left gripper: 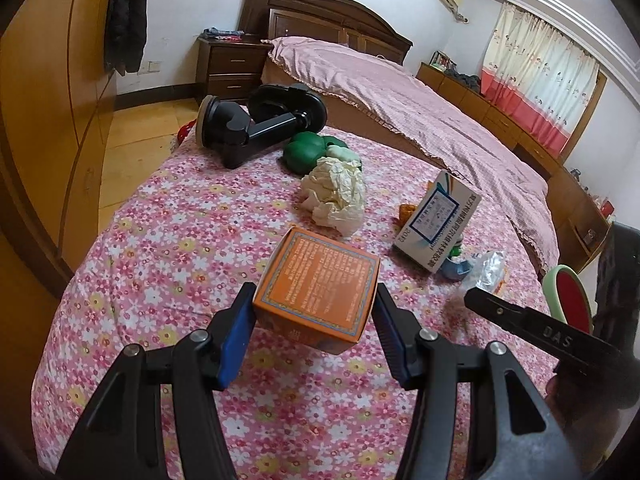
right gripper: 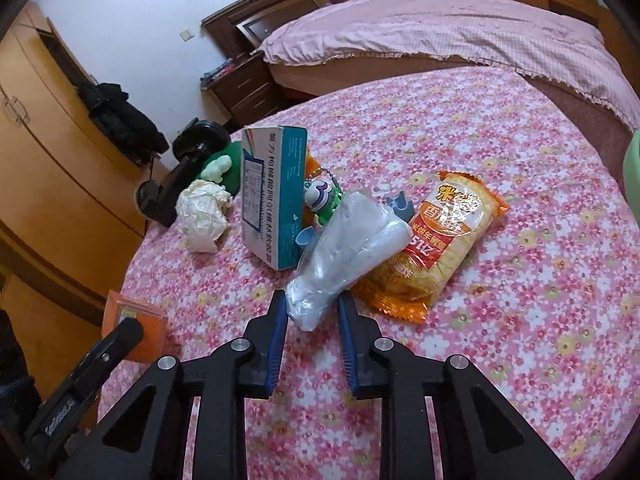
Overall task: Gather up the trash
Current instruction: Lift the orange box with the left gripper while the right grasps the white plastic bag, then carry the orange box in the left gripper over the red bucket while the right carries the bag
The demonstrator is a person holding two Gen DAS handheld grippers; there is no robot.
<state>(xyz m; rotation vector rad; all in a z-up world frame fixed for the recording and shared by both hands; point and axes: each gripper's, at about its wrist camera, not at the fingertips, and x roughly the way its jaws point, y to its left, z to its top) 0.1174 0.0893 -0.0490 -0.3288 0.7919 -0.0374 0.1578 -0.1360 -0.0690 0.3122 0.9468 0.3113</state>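
Note:
My left gripper [left gripper: 316, 304] is shut on an orange carton [left gripper: 320, 280], held just above the flowered pink tablecloth [left gripper: 180, 248]. The same carton [right gripper: 136, 320] shows at the lower left in the right wrist view. My right gripper [right gripper: 313, 304] has its blue pads against the near end of a crumpled clear plastic bag [right gripper: 352, 244] that lies on the cloth. An orange snack packet [right gripper: 440, 240] rests beside the bag, to its right. A white and teal medicine box [right gripper: 272, 196] stands behind the bag. Crumpled paper [right gripper: 202, 216] lies to its left.
A black suction mount [left gripper: 256, 124] and a green toy [left gripper: 308, 152] sit at the table's far end. A small keychain figure [right gripper: 322, 200] lies behind the bag. A bed with a pink cover [left gripper: 440, 100] is beyond the table, a wooden wardrobe [left gripper: 48, 120] to the left.

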